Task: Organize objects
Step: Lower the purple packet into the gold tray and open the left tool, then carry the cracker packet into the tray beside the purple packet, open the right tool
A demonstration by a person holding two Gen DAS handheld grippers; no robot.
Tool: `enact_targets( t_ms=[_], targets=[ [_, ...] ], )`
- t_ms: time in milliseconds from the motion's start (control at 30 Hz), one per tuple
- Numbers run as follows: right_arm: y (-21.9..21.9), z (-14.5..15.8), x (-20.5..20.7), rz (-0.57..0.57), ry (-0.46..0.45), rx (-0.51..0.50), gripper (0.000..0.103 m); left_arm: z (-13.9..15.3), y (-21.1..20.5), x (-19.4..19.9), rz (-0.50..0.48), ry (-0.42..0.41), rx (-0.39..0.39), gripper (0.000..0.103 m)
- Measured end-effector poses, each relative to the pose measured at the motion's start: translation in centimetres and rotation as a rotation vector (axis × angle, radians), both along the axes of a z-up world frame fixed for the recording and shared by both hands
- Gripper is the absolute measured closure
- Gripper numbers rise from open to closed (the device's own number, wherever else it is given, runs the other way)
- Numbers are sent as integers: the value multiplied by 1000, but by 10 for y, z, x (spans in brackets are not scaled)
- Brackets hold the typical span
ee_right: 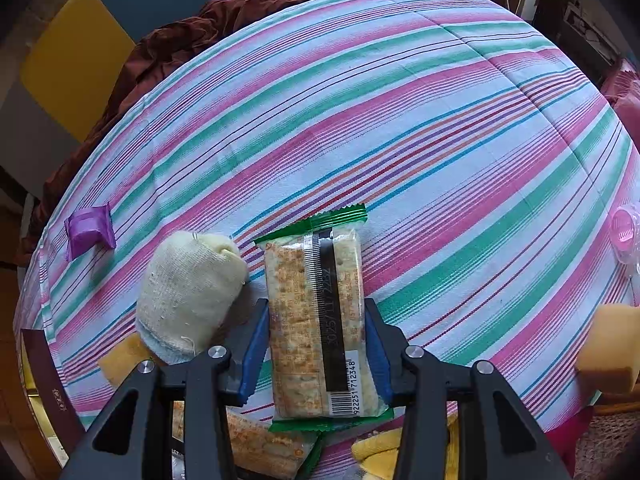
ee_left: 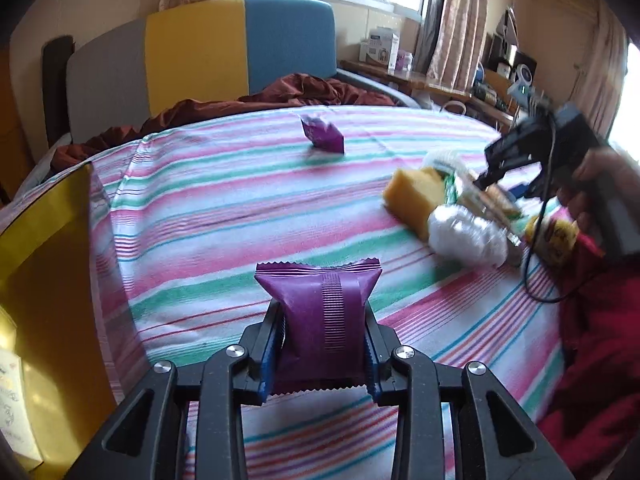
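Pinching: left gripper (ee_left: pixel 324 340) squeezes purple snack packet (ee_left: pixel 320 312) mid-body | right gripper (ee_right: pixel 316 352) clamps cracker pack (ee_right: pixel 316 320) sides | both light, crinkly; crackers brittle, grip gently

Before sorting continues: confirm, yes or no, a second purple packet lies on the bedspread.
Yes, a second purple packet lies on the striped bedspread.

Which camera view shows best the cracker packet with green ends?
The right wrist view: the cracker packet fills the centre, gripped by the right gripper, with its barcode readable. The left wrist view shows it only blurred and far off.
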State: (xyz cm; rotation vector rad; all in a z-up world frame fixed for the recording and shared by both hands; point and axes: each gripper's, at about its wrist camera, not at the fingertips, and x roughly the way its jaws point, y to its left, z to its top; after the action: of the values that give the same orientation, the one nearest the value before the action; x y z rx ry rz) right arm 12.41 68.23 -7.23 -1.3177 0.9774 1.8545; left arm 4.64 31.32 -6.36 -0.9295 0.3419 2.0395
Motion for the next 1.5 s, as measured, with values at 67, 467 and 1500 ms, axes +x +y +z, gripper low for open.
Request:
enact_targets(
  t_ms=[67,467,1500],
  targets=[
    [-3,0,-2,0,0,1,58,20,-14,-4,23,-4,33,68],
    [5,4,-18,6,-12,13,59,77,-155,-134,369,-32,10,68],
    [26,29,-34,1,60,108,62,49,-263,-200,690,-105,-74,51]
  ],
)
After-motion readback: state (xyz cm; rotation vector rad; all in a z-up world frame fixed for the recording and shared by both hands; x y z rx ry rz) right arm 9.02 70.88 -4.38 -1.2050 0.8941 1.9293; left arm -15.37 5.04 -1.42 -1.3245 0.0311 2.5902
